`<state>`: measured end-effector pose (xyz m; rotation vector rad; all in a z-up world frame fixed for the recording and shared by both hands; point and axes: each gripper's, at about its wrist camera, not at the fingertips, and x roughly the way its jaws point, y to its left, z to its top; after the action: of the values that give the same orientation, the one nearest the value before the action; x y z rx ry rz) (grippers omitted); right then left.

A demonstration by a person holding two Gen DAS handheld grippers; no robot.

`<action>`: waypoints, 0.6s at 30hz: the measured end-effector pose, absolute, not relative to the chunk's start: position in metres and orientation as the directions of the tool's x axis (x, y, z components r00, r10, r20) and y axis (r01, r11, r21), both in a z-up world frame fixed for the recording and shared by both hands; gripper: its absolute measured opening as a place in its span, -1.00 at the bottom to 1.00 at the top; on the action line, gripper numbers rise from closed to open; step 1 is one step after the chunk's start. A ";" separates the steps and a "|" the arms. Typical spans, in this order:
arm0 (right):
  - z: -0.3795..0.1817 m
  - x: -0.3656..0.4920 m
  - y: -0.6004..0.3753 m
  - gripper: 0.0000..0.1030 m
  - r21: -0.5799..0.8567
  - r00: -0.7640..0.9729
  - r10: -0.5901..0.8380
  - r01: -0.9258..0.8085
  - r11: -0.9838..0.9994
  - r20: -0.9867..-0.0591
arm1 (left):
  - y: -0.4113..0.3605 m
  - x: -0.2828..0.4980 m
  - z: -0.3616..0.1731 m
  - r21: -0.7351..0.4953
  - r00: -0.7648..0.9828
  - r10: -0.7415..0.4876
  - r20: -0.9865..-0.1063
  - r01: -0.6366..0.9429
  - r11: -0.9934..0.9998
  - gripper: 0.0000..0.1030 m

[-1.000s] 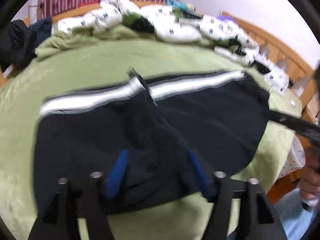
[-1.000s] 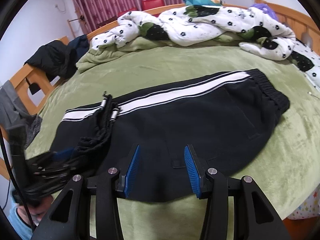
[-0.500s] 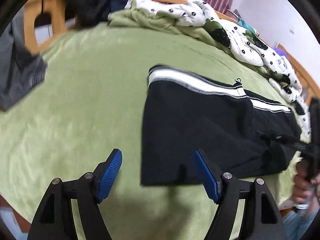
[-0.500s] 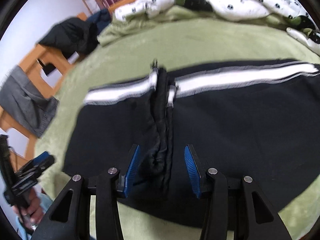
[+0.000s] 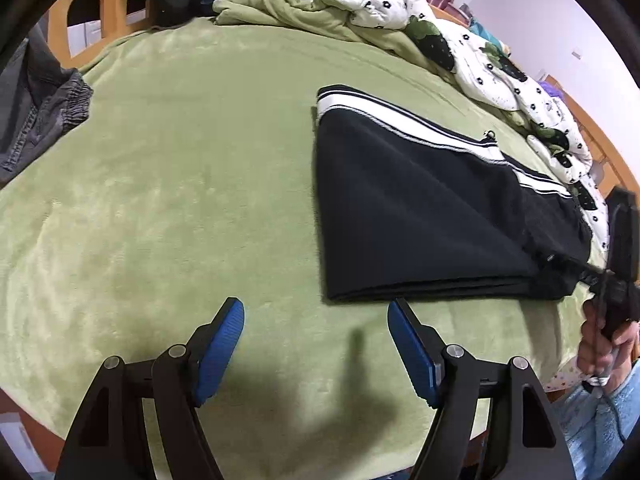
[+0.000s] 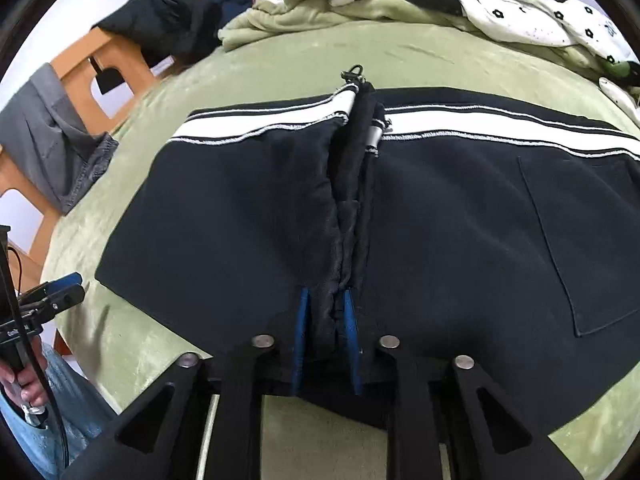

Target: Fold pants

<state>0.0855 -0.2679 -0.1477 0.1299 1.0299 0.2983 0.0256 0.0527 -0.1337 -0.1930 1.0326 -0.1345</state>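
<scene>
1. The black pants [image 6: 440, 220] with a white side stripe [image 6: 480, 126] lie flat on the green bed cover [image 5: 180, 180]; in the right wrist view they fill the middle and right, with the stripe along their far edge.
2. The right claw [image 6: 326, 320] is clenched on a bunched ridge of pants fabric at the near edge; its blue pads [image 6: 301, 328] press the cloth from both sides.
3. That ridge runs from the claw towards the far edge, where a small metal clip [image 6: 354, 72] lies just past the stripe.
4. A patch pocket [image 6: 580, 248] shows on the right part of the pants.
5. The left claw [image 5: 316, 332] is released, its blue pads [image 5: 222, 344] spread wide over bare bed cover, just near of the pants' left near corner and not touching them.
6. In the left wrist view the pants [image 5: 408, 216] lie to the right, with layered edges at the near side.
7. A white flowered quilt [image 5: 472, 48] is heaped along the far side of the bed.
8. A grey garment [image 6: 52, 136] hangs over the wooden frame at the left.
</scene>
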 end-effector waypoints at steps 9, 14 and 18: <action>-0.170 0.168 -0.264 0.08 0.290 0.449 0.295 -0.081 0.954 -0.843 | 0.051 0.034 -0.130 -0.207 0.529 -0.174 -0.831 -0.003 0.978 0.41; -0.167 0.177 -0.246 -0.67 0.228 0.470 0.268 -0.141 0.963 -0.841 | 0.053 0.040 -0.133 -0.215 0.531 -0.173 -0.829 -0.017 0.977 0.41; -0.131 0.167 -0.274 -0.77 0.326 0.552 0.341 -0.130 0.936 -0.761 | 0.054 0.042 -0.136 -0.215 0.528 -0.170 -0.832 -0.025 0.976 0.41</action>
<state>0.1669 -0.2739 -0.1314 0.2437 0.9481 0.2818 0.0420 0.0544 -0.1355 -0.2111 1.0131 -0.0873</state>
